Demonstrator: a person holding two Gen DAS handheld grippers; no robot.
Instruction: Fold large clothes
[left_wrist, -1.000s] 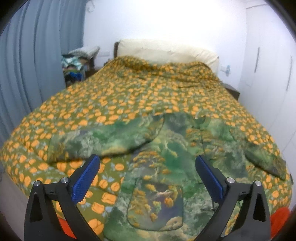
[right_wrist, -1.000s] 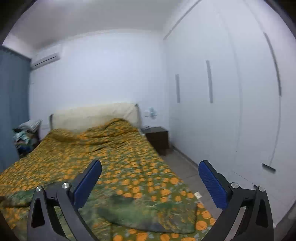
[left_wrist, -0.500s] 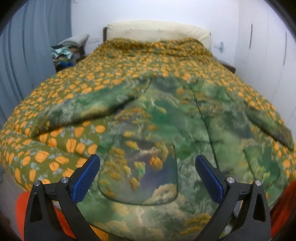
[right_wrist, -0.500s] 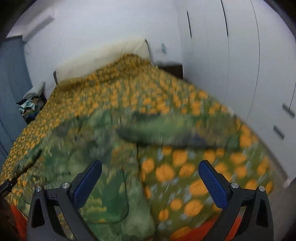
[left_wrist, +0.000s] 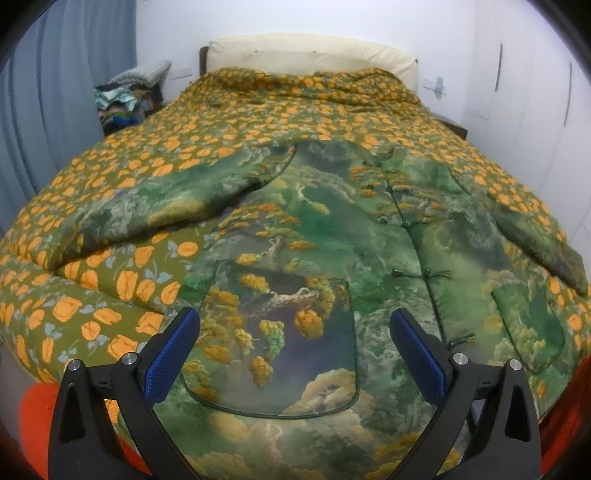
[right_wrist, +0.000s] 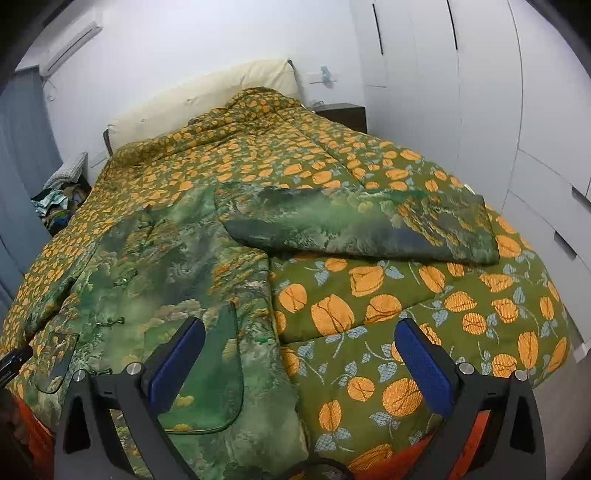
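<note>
The left gripper (left_wrist: 294, 354) hangs with its blue pads spread wide and nothing between them; the right gripper (right_wrist: 300, 363) is likewise released and empty. The bases of both tools run off the bottom of their views, and the person holding them is out of sight. A dark object at the far left edge of the right wrist view is too cropped to identify, and the pile of cloth (left_wrist: 122, 105) beside the headboard is too small to sort out.

The jacket (left_wrist: 332, 236) lies flat on the bedspread (left_wrist: 207, 140), front up, near the foot of the bed. In the left view its lower half sits directly beyond the open fingers, one patch pocket (left_wrist: 280, 343) framed between them. In the right view the garment's side edge falls just past the left pad, while the rest of the gap shows only bedspread – the far sleeve (right_wrist: 365, 225) stretches sideways well beyond the fingers.

The jacket is padded, printed with green landscape, clouds and orange-leaved trees, closed down the middle with knotted loop fastenings (left_wrist: 421, 275). The other sleeve (left_wrist: 177, 203) is spread out to the opposite side.
</note>
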